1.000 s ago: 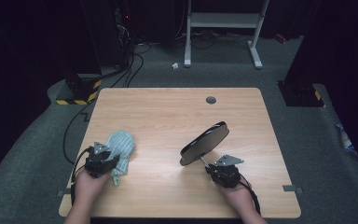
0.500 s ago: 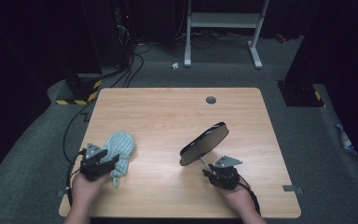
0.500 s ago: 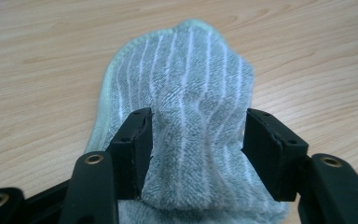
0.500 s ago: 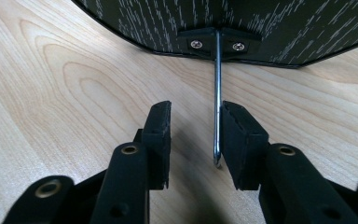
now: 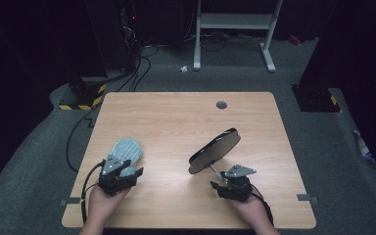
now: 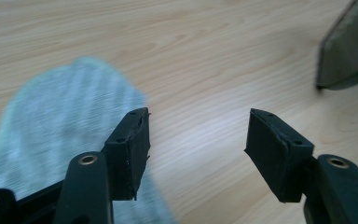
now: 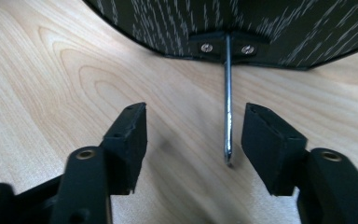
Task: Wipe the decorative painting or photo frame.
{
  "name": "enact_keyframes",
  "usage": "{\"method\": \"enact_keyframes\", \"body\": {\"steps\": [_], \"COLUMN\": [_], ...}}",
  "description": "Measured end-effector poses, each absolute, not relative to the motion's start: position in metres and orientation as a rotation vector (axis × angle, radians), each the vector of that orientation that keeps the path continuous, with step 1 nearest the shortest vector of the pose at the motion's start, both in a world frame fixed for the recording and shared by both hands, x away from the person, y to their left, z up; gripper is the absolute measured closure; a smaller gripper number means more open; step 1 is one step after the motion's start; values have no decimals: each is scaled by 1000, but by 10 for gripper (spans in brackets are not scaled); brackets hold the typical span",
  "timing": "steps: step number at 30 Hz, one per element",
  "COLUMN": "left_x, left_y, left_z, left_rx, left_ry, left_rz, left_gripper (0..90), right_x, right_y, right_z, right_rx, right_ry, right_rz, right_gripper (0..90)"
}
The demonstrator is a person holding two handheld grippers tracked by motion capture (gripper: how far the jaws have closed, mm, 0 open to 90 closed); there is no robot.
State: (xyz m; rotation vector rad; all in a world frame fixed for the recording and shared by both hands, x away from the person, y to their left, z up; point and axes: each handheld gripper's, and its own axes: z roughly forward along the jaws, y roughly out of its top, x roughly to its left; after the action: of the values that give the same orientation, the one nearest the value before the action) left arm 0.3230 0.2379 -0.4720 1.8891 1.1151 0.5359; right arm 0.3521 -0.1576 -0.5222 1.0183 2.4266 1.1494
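At the near edge of the counter (image 5: pixel 176 117) we have just been spreading both sets of fingers: the left gripper (image 6: pixel 193 149) stands wide beside the pale cloth (image 5: pixel 125 149), the right gripper (image 7: pixel 193 149) wide around the mirror (image 5: pixel 214 151)'s wire stand (image 7: pixel 227 107), pressing nothing. To release cleanly, we should back straight off, so the stand is not nudged.

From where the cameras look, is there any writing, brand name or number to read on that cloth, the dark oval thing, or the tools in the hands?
None can be read.
Cloth: pale stripes, no text.
Dark oval mirror: its back has a speckled pattern, no label.
Left gripper, right gripper: plain black.
Yellow-black hazard stripes on the floor: no words.
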Motion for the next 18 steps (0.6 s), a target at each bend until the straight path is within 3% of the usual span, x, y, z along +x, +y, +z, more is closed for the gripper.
{"method": "enact_keyframes", "body": {"steps": [12, 18], "left_x": [335, 337], "left_y": [180, 162], "left_z": [-496, -507], "left_rx": [1896, 1915], "left_ry": [979, 933], "left_rz": [434, 404], "left_gripper": [381, 367], "right_x": [348, 345], "right_y": [-169, -169], "right_z": [-520, -519], "right_rx": [1115, 1157], "right_ry": [2269, 2274], "right_rz": [1177, 1183], "right_gripper": [248, 223]}}
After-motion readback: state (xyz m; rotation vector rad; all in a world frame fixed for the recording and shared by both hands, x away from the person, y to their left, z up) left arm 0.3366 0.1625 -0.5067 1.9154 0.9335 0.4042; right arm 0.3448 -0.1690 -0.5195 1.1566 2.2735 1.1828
